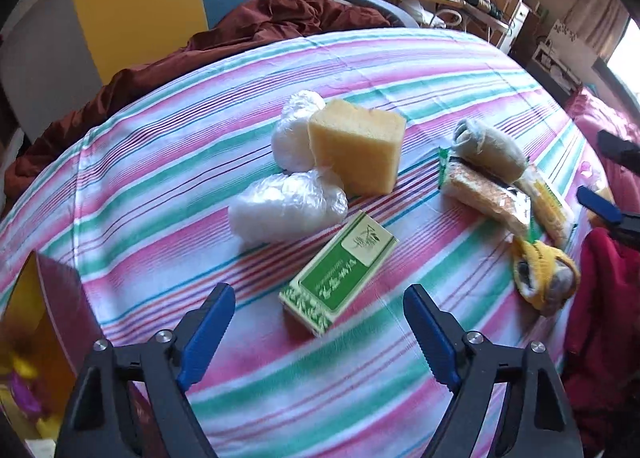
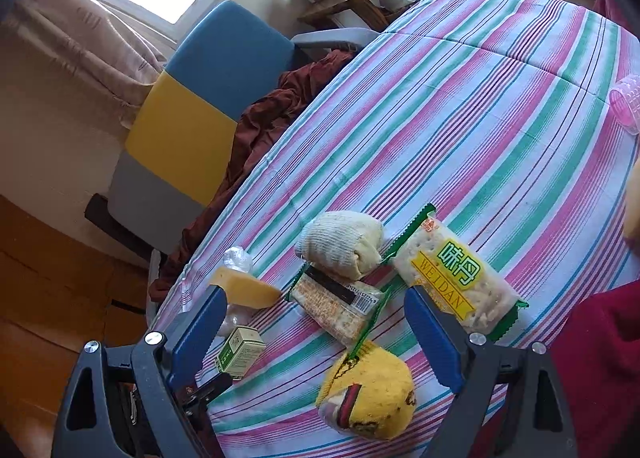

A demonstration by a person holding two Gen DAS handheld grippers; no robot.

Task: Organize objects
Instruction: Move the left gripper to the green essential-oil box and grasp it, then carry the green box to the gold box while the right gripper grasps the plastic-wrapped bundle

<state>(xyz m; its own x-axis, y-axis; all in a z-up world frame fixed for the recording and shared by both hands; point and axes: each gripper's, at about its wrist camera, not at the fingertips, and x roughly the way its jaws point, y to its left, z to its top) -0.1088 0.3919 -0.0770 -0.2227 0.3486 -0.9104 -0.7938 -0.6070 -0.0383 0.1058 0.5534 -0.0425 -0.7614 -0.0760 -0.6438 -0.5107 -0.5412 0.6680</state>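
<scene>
- The left gripper hangs over the striped bedspread with its jaws apart and nothing between them; the green box lies just ahead of the fingertips, near the gap's middle but angled across it.
- Judging from that, the step in hand is taking the green box. To do it well, turn the wrist until the pads face the box's long sides, then lower squarely so a fingertip does not tip it toward the wrapped white bundles just beyond.
- The right gripper is also released and empty, with the yellow sock ball and cracker packets close ahead.
- Only the left view shows both white bundles whole and the yellow sponge block behind them; only the right view shows the printed face of the cracker packet.
</scene>
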